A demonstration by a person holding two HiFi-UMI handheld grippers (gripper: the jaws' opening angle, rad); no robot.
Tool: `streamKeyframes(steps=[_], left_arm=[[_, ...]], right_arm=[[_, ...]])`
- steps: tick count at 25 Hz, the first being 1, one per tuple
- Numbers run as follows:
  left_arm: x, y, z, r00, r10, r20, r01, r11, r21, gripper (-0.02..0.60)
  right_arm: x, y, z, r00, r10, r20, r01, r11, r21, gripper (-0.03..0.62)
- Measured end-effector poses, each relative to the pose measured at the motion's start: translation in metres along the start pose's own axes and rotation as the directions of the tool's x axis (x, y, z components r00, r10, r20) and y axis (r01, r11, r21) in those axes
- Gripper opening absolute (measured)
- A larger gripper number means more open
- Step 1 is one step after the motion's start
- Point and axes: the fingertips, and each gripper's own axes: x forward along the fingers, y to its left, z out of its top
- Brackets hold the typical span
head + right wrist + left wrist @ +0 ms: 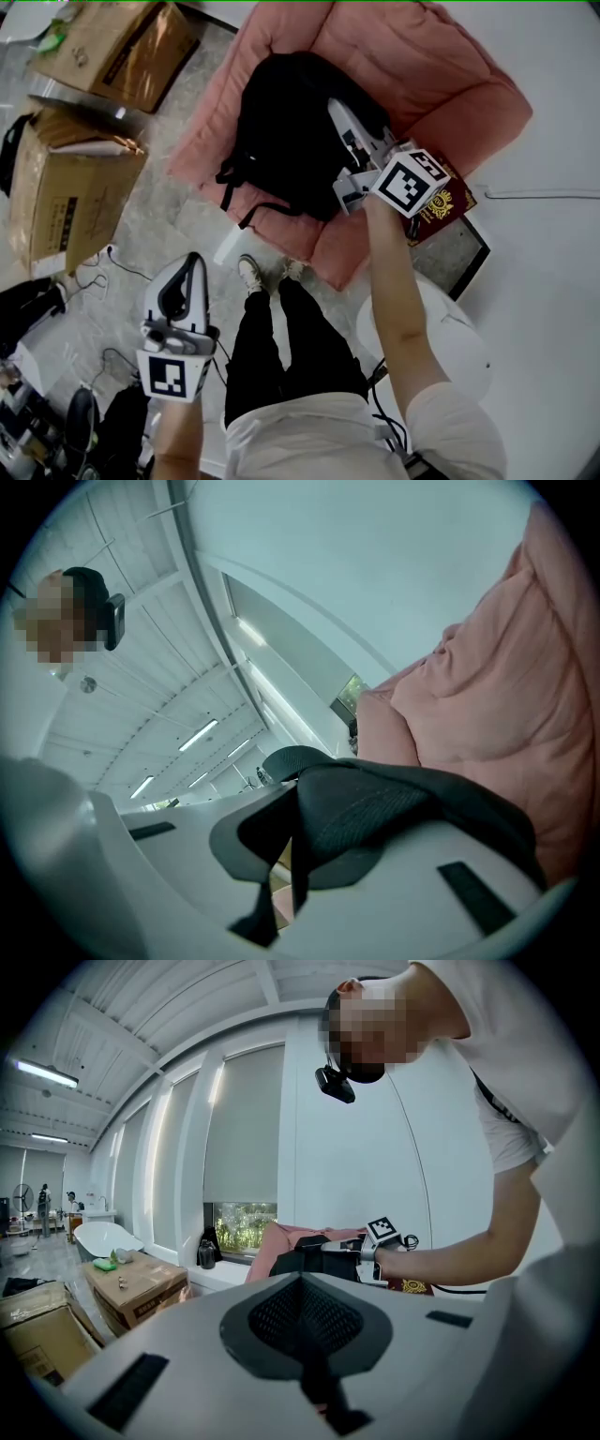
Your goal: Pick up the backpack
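The black backpack lies slumped on a pink cushion, with its straps trailing over the near edge. The right gripper pinches its mesh-padded fabric. The left gripper, jaws together and empty, hangs well apart.

Black backpack lying flat on pink cushion; straps loose

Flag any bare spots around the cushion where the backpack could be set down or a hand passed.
Free: the upper right of the pink cushion, beyond the backpack; the grey floor strip between the cardboard boxes and the cushion; the white surface right of the red booklet. Crowded: lower left, with cables around the left gripper.
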Motion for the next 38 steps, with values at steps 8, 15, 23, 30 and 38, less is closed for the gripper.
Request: streamKeyframes(steps=[8,15,23,30,38], left_arm=[[-0.014,0.0,-0.001,1.0,0.01,0.007,-0.01,1.0,0.007,0.011],[-0.028,0.002,-0.007,1.0,0.025,0.008,-0.025,1.0,0.0,0.011],[-0.051,0.012,-0.011,0.999,0.047,0.024,-0.047,0.999,-0.005,0.011],[-0.046,0.017,-0.01,0.997,0.063,0.046,-0.064,0.998,0.011,0.011],[-0.047,0.018,-0.001,0.995,0.069,0.074,-0.07,0.997,0.016,0.011]], right_arm=[[-0.011,0.019,-0.009,1.0,0.004,-0.013,-0.005,0.999,-0.054,0.038],[-0.024,0.038,-0.017,1.0,0.002,-0.008,-0.002,0.998,-0.065,0.038],[-0.032,0.067,-0.027,0.999,0.033,-0.004,-0.033,0.998,-0.052,0.038],[-0.037,0.086,-0.028,0.999,0.042,0.005,-0.041,0.995,-0.093,0.038],[-0.03,0.113,-0.025,0.999,-0.001,0.044,0.009,0.982,-0.189,0.038]])
